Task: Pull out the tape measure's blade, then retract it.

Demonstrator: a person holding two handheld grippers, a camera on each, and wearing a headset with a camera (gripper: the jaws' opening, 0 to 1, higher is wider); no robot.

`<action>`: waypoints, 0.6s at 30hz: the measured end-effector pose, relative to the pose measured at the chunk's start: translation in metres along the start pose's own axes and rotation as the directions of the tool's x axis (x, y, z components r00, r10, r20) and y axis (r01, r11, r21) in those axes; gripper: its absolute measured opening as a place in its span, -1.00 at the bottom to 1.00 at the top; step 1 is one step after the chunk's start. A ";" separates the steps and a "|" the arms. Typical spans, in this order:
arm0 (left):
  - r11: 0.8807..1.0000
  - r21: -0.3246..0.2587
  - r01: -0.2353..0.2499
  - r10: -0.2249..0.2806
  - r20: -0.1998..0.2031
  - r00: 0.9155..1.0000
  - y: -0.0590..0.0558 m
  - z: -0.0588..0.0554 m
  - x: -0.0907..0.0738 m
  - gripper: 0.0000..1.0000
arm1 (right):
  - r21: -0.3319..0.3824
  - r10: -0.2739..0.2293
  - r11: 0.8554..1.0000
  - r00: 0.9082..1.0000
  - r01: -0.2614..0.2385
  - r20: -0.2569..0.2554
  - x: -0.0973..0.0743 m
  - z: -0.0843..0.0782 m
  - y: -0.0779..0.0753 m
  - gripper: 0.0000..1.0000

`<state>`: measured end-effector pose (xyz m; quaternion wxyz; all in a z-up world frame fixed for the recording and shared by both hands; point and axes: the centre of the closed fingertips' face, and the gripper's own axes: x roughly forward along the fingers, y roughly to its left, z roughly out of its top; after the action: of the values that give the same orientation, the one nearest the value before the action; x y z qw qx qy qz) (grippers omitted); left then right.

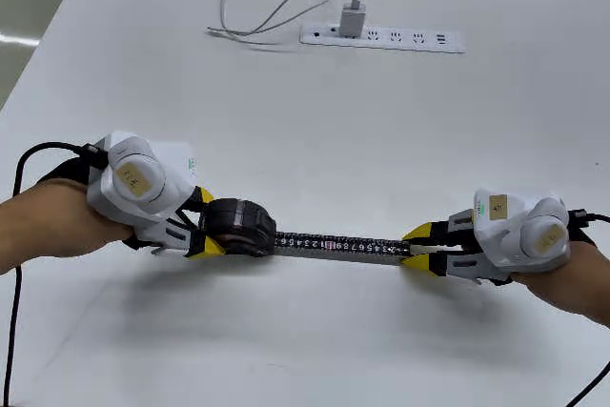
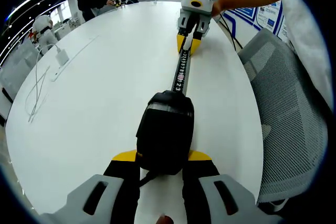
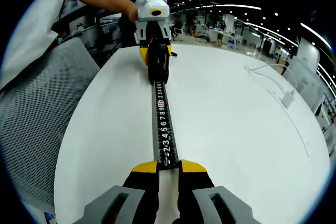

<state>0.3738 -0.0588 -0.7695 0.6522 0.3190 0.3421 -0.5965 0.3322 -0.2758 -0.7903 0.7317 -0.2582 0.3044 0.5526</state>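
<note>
Head view: the left gripper [image 1: 208,223] is clamped on the black tape measure case [image 1: 238,226], which rests on the white table [image 1: 305,131]. The blade [image 1: 338,244] runs from the case straight across to the right gripper [image 1: 416,247], whose jaws are closed on the blade's end. Bare tabletop lies between the blade and the power strip [image 1: 383,38] at the far side, where a charger [image 1: 352,19] and its looped cable [image 1: 272,2] sit. Numerals are printed along the blade, too small to read here, and a tan sticker on each gripper body is also illegible. Left gripper view: the case [image 2: 165,127] sits between the yellow-tipped jaws of the left gripper [image 2: 163,156], and the blade [image 2: 180,74] leads away to the right gripper [image 2: 187,45]. The table's curved edge runs near the blade on the right, with a mesh chair [image 2: 286,114] beyond it; wide open surface lies to the left. Right gripper view: the right gripper [image 3: 168,167] grips the blade [image 3: 163,124], where numerals 2 to 9 can be read, followed by a red mark. The case [image 3: 158,62] stands at the far end in the left gripper [image 3: 156,51]. The table edge and mesh chair [image 3: 31,124] are to the left, open surface to the right.
</note>
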 end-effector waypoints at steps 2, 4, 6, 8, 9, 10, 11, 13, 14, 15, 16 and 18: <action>1.000 0.000 0.000 0.000 0.000 1.000 0.000 0.000 0.000 -0.48 | 0.001 0.003 1.000 1.000 -0.003 -0.008 -0.003 -0.003 -0.002 -0.83; 1.000 -0.001 0.000 0.000 0.001 1.000 0.000 0.000 0.000 -0.48 | -0.002 0.005 1.000 1.000 -0.005 -0.015 -0.007 -0.005 -0.002 -0.83; 1.000 -0.002 0.000 0.000 0.001 1.000 0.000 0.000 0.000 -0.48 | -0.004 0.005 1.000 1.000 -0.005 -0.018 -0.009 -0.007 -0.003 -0.83; 1.000 -0.001 0.000 0.000 0.000 1.000 0.000 0.000 0.000 -0.48 | -0.004 0.005 1.000 1.000 -0.005 -0.025 -0.012 -0.008 -0.003 -0.83; 1.000 -0.001 0.000 0.000 0.000 1.000 0.000 0.000 0.000 -0.48 | -0.002 0.005 1.000 1.000 -0.005 -0.026 -0.013 -0.009 -0.003 -0.83; 1.000 -0.001 0.001 -0.001 -0.001 1.000 0.000 0.000 -0.001 -0.48 | -0.001 0.005 1.000 1.000 -0.005 -0.029 -0.014 -0.008 -0.002 -0.83; 1.000 0.001 0.001 -0.001 -0.001 1.000 0.000 0.000 -0.001 -0.48 | -0.003 0.004 1.000 0.999 -0.004 -0.033 -0.015 -0.009 -0.002 -0.83; 1.000 0.003 0.001 -0.001 -0.001 1.000 0.000 0.000 -0.001 -0.48 | -0.003 0.003 1.000 0.999 -0.003 -0.040 -0.019 -0.013 -0.003 -0.83; 1.000 0.003 0.001 -0.001 -0.001 1.000 0.000 0.000 -0.001 -0.48 | -0.001 0.002 1.000 0.999 -0.002 -0.041 -0.021 -0.015 -0.003 -0.83; 1.000 0.004 0.002 -0.002 -0.001 1.000 0.000 0.000 -0.001 -0.48 | -0.002 0.002 1.000 0.999 -0.002 -0.043 -0.022 -0.016 -0.003 -0.83; 1.000 0.004 0.002 -0.002 -0.001 1.000 0.000 0.000 -0.001 -0.48 | -0.003 0.002 1.000 0.999 -0.002 -0.046 -0.023 -0.016 -0.002 -0.83; 1.000 0.004 0.002 -0.002 -0.003 1.000 0.000 0.000 -0.001 -0.48 | -0.001 0.002 1.000 0.999 -0.002 -0.051 -0.025 -0.019 -0.003 -0.83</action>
<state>0.3737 -0.0582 -0.7688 0.6504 0.3207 0.3421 -0.5976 0.3271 -0.3067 -0.7845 0.7230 -0.2723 0.3228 0.5468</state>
